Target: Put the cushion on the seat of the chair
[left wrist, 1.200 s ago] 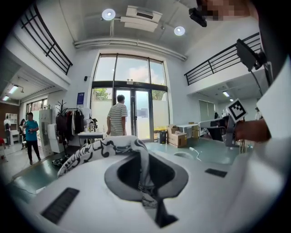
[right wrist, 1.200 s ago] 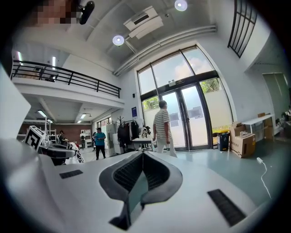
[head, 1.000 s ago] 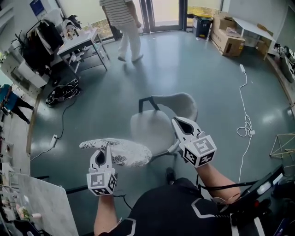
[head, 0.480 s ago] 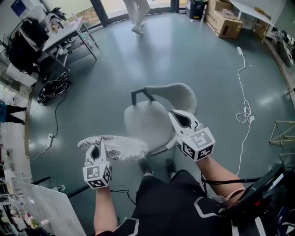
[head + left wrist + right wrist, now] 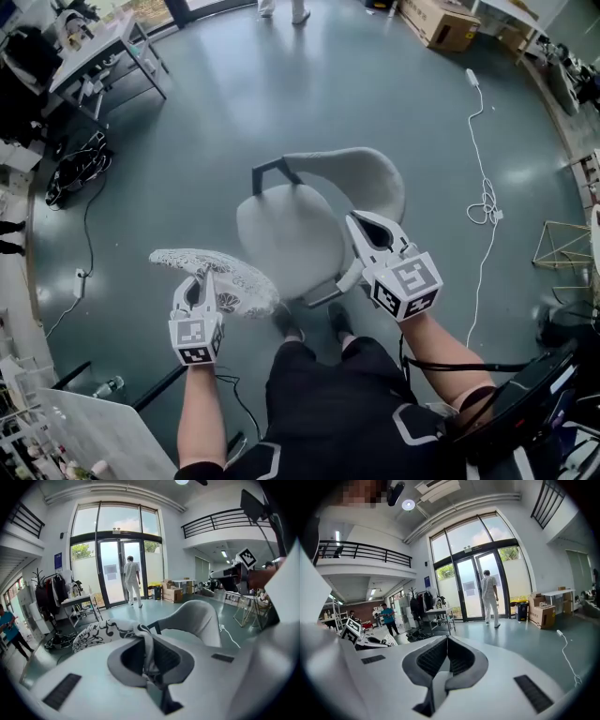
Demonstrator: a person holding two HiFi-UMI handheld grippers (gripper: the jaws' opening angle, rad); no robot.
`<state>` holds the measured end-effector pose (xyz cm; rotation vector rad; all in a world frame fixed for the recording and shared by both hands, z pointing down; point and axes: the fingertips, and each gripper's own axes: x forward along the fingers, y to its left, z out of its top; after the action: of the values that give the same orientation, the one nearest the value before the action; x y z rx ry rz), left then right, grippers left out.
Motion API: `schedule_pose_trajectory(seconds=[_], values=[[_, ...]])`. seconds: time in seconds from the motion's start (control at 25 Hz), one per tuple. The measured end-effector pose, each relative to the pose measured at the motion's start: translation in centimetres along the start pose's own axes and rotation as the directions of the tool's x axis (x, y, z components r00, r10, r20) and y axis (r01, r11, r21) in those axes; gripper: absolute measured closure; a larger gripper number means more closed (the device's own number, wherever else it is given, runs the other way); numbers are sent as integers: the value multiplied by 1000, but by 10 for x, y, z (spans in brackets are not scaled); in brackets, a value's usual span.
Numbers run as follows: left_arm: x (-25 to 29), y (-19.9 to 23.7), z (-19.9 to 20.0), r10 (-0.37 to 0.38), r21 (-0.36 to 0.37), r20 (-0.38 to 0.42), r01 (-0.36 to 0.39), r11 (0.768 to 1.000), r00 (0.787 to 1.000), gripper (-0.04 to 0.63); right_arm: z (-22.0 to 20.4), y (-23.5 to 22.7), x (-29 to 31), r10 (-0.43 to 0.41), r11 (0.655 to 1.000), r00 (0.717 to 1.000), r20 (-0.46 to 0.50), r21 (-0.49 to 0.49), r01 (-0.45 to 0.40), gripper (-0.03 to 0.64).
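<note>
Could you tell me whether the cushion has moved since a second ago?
Yes. The cushion has sunk closer to the chair seat, still at its near-left edge, held in the left gripper.

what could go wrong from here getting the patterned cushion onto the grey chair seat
1. The left gripper pinches only one edge of the black-and-white patterned cushion, so it may sag or slip before reaching the seat of the grey moulded chair.
2. The shut, empty right gripper hangs beside the seat's near right edge, where the cushion could snag on it.
</note>
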<state>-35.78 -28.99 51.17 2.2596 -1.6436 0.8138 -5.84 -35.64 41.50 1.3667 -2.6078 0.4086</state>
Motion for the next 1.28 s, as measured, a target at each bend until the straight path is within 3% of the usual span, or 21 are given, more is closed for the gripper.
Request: schedule_pose_trajectory(seconds=[0.24,0.52,0.84,0.96,1.12,1.28], values=[[49,1,-24,-50,62,-65,54,997,997,574,-18,-5,20,-24,1000,999,-26,7,25,606],[106,-17,-42,-113,82,-112,122,989,987,574,-52,-17,23,-57,998,996,-73,38,59,606],[159,-59,-40,-218,156,-124,236,959,968,574,-78,-31,17,-100,992,989,-109,64,107,606],[175,-72,-42,-255,131,-134,272,953,958,574,-86,-37,11,-119,989,986,-119,71,128,606],[175,-51,-47,-220,13,-130,223,975,967,574,-92,-43,6,-133,986,983,-124,84,144,606],[151,-9,-59,-140,0,-147,141,990,979,574,-85,-39,9,-121,988,987,-109,83,130,606]])
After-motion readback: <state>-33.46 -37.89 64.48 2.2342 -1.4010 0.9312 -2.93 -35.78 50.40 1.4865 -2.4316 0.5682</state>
